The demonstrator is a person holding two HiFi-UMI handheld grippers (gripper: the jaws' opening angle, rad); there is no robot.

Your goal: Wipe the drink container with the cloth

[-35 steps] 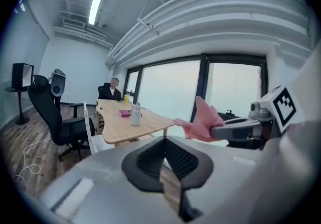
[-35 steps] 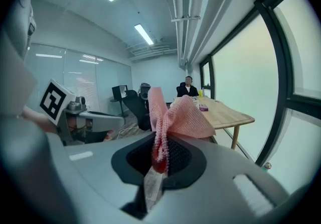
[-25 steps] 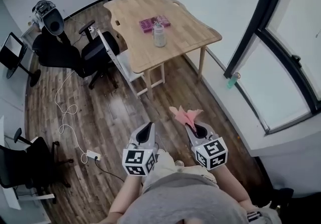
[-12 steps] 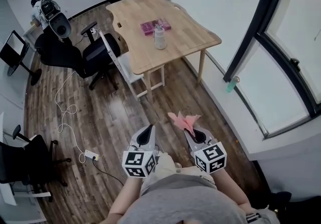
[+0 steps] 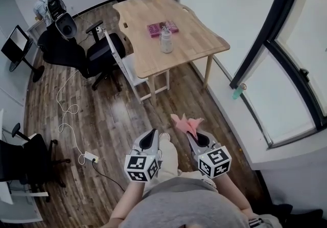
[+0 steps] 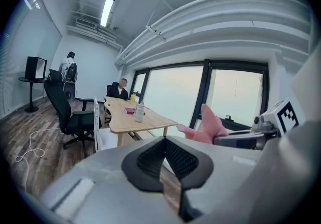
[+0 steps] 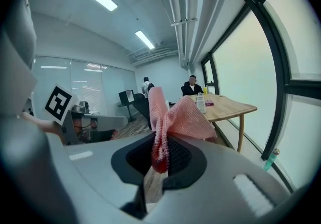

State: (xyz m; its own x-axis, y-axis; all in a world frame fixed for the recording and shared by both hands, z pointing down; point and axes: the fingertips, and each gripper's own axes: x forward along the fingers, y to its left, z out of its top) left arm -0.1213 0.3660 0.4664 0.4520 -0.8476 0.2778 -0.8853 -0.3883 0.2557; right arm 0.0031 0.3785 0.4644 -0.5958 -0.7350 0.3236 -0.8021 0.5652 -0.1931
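Pink cloth (image 5: 187, 122) stays clamped in the right tool (image 5: 193, 134), while the left tool (image 5: 152, 133) hangs closed on nothing. A step has carried the person slightly nearer the table (image 5: 196, 43), where the drink container (image 5: 166, 42) stands untouched, well apart; wiping hasn't begun.

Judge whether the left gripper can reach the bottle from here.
Probably not: the left gripper is over open floor, and the bottle stands on the table well beyond it.

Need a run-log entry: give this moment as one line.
right gripper: shut on pink cloth | left gripper: shut, empty | drink container: on table, untouched
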